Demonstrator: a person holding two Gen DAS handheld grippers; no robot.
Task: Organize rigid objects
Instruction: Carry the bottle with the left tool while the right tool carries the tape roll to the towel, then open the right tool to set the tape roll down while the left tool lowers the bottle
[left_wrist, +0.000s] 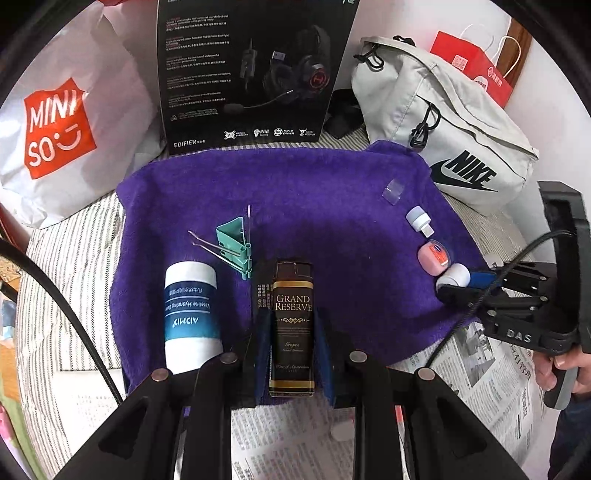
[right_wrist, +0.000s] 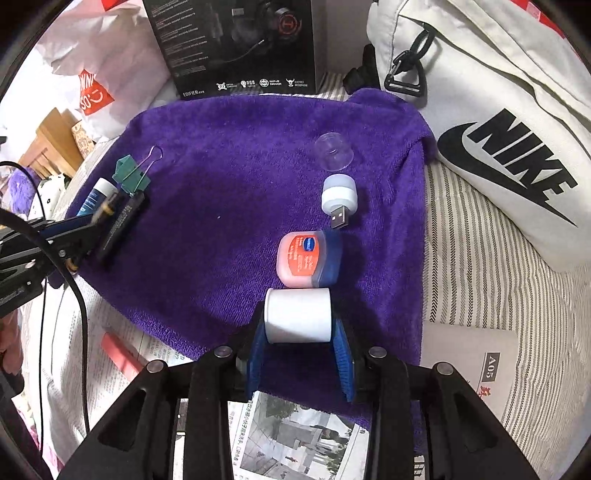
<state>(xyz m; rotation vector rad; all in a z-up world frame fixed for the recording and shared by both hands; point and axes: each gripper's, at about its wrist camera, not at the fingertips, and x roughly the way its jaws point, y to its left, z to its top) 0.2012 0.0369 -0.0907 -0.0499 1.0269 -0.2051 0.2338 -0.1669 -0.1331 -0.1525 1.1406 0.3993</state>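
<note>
Left tongs (left_wrist: 291, 332) grip Grand Reserve box (left_wrist: 293, 325) (level); right tongs (right_wrist: 299, 332) clasp white cylinder (right_wrist: 298, 315).

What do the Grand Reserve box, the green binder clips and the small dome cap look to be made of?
Grand Reserve box, held in the left hand-held gripper: glossy printed cardboard, judging by its sharp edges and gold lettering. Green binder clips: painted metal bodies with bare wire handles that glint. Dome cap: clear plastic, probably, since the purple towel shows through it.
</note>
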